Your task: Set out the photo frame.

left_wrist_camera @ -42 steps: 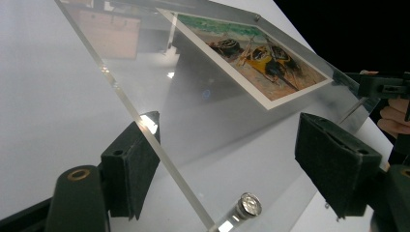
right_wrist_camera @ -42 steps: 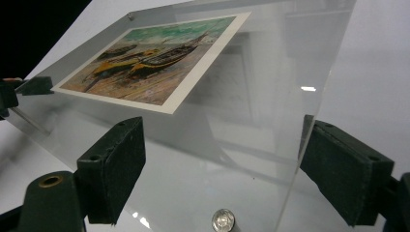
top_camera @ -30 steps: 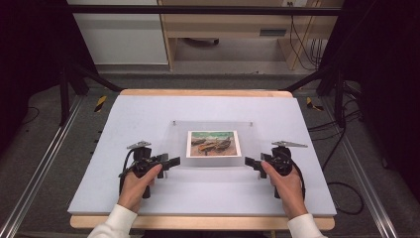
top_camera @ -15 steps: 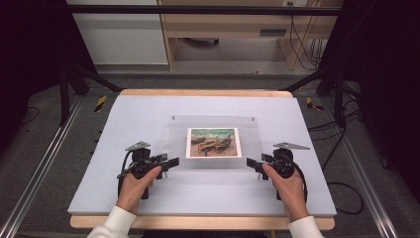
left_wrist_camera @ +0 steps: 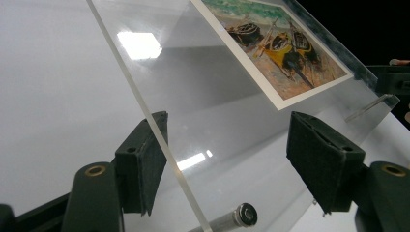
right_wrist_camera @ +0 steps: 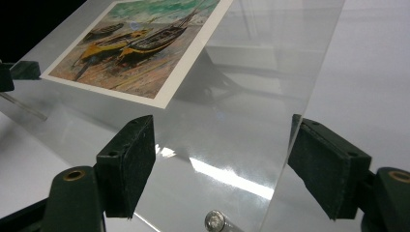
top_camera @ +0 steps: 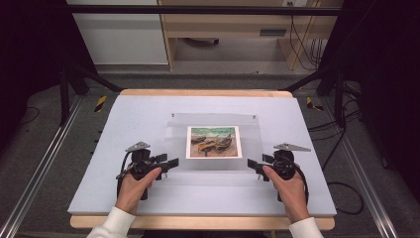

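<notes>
Clear acrylic panel (top_camera: 213, 141) w/ boat print (top_camera: 213, 142) sits between your grippers. Left gripper (top_camera: 168, 163) & right gripper (top_camera: 252, 164): jaws apart, each straddling a panel edge, not clamped.

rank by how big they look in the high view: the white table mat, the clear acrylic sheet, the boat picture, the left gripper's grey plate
1. white table mat
2. clear acrylic sheet
3. boat picture
4. left gripper grey plate, clearly the smallest
</notes>
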{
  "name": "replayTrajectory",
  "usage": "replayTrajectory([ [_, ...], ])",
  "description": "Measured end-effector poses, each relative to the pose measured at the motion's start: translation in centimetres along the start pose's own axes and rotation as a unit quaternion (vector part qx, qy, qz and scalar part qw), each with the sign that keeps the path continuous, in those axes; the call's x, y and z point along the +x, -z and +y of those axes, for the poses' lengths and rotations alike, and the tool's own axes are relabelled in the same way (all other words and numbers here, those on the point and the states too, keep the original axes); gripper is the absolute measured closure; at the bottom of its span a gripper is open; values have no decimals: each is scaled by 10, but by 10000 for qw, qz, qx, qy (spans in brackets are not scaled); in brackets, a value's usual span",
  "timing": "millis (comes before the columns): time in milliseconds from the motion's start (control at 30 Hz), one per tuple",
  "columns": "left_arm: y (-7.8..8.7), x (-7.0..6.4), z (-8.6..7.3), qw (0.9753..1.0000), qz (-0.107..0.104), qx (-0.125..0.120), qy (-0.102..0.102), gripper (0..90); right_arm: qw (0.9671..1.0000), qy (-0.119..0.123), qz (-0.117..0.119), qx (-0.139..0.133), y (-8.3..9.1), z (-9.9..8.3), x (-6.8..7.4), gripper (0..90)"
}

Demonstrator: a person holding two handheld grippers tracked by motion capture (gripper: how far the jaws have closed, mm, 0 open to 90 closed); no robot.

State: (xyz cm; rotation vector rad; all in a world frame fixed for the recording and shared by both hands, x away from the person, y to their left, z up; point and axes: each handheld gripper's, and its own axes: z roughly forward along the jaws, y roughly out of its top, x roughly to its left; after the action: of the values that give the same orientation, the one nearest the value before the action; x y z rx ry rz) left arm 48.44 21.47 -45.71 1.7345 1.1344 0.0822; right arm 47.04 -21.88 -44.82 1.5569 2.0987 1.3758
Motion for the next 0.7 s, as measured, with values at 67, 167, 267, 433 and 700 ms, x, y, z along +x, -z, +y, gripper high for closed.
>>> replayTrajectory([
  [67,0,-1,0,10000,6,-7,-20,304,10000,21,-9,-11,0,0,0,263],
  [167,0,-1,1,10000,34,-18,-63,304,10000,17,-26,-36,1,0,1,275],
  [267,-2,1,1,10000,46,-18,-58,304,9999,41,-66,-82,-1,2,0,282],
  [433,-4,5,3,10000,14,-12,4,303,9999,-28,-30,-105,-4,4,-3,282],
  [700,-14,8,13,10000,63,-14,-72,304,9998,17,-123,-169,-10,12,-9,282],
])
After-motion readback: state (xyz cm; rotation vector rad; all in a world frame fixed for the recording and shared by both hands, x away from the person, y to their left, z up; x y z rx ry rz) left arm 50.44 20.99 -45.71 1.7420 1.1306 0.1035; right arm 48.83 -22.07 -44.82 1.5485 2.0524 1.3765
